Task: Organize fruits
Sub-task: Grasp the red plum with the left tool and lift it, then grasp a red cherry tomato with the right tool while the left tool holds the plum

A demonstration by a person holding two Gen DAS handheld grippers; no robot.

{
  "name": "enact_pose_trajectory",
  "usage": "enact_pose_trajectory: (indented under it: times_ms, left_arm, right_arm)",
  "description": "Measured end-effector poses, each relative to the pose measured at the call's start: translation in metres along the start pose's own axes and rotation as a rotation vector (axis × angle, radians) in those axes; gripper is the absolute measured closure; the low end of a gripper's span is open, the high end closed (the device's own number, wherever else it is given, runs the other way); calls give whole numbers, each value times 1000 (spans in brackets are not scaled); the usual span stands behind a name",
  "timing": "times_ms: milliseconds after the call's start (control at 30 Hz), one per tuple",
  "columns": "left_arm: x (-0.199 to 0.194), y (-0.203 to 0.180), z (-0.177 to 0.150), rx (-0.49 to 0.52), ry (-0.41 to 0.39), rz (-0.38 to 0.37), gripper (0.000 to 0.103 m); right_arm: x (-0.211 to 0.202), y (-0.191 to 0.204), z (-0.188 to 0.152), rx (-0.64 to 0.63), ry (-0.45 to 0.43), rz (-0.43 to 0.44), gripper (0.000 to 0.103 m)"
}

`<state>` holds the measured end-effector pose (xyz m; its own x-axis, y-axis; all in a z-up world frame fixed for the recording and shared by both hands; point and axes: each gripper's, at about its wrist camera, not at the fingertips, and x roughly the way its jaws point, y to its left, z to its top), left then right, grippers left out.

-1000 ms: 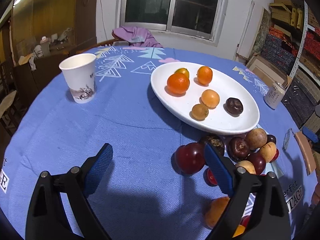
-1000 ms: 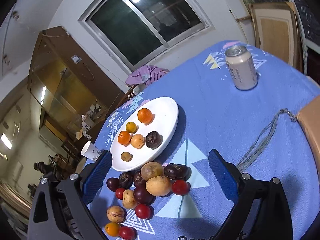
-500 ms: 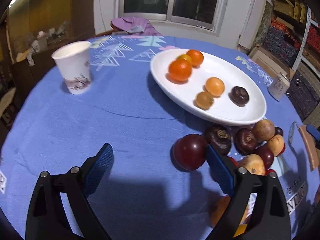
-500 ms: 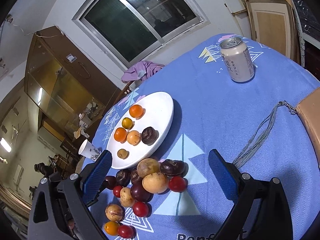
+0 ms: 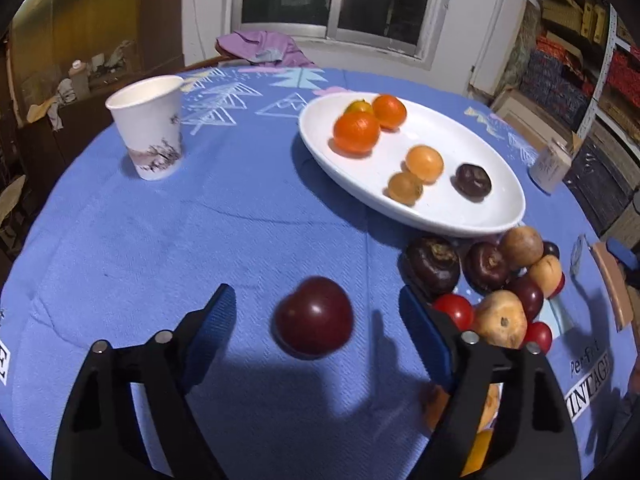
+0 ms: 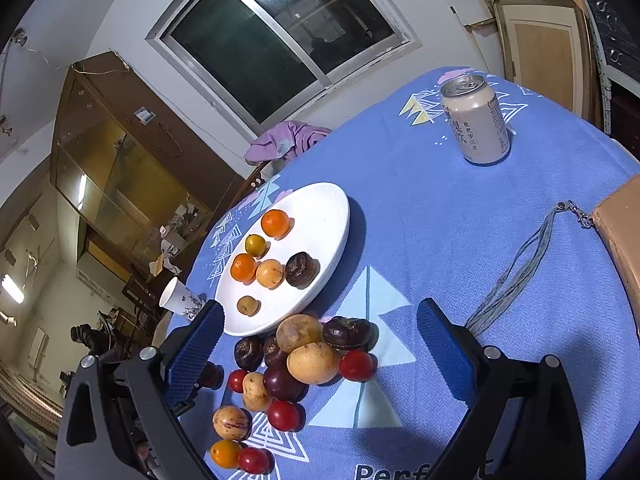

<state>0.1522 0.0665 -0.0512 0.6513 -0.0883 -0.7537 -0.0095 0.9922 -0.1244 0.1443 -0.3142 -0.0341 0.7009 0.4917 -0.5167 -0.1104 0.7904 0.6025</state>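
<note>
A dark red plum (image 5: 314, 318) lies on the blue cloth, apart from the fruit pile (image 5: 492, 280). My left gripper (image 5: 314, 288) straddles it. Its jaws are closing, with a gap left on each side of the plum. The white oval plate (image 5: 440, 136) beyond holds oranges, small yellow-orange fruits and one dark fruit. My right gripper (image 6: 320, 304) hangs open over the pile (image 6: 304, 360) of plums, cherry tomatoes and tan fruits, with nothing gripped. In that view the plate (image 6: 320, 216) sits just behind the pile, and the plum (image 6: 210, 374) is half hidden by the left finger.
A paper cup (image 5: 150, 128) stands at the left of the table, a drink can (image 6: 476, 120) at the far right. A brown case (image 6: 620, 232) with a grey strap (image 6: 516, 272) lies near the right edge. A chair with purple cloth (image 5: 260, 46) stands behind the table.
My left gripper has shifted so that the plum, earlier beside its right finger, now sits centred between the jaws, which have narrowed. The right gripper's view barely differs.
</note>
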Motion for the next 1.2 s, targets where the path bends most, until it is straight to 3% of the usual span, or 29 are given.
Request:
enact_pose_trajectory:
  times_ms: [200, 433, 567, 833, 933, 1067, 1200]
  left_arm:
    - [0, 5, -8, -30, 28, -37, 36]
    - [4, -5, -8, 48, -16, 41, 41]
    - [5, -4, -8, 45, -2, 14, 60]
    - [7, 2, -8, 21, 4, -5, 63]
    - [5, 2, -7, 11, 4, 3, 63]
    - [2, 2, -6, 4, 2, -5, 63]
    - [0, 1, -6, 9, 2, -8, 63]
  right_arm:
    - [3, 1, 0, -4, 12, -9, 5]
    - [12, 9, -6, -64, 43, -43, 5]
    - [14, 16, -9, -121, 47, -66, 5]
    - [21, 30, -24, -225, 94, -83, 7]
    - [24, 30, -33, -259, 132, -92, 19]
    - [41, 19, -40, -221, 241, -71, 51]
    - [48, 6, -40, -146, 282, -57, 55]
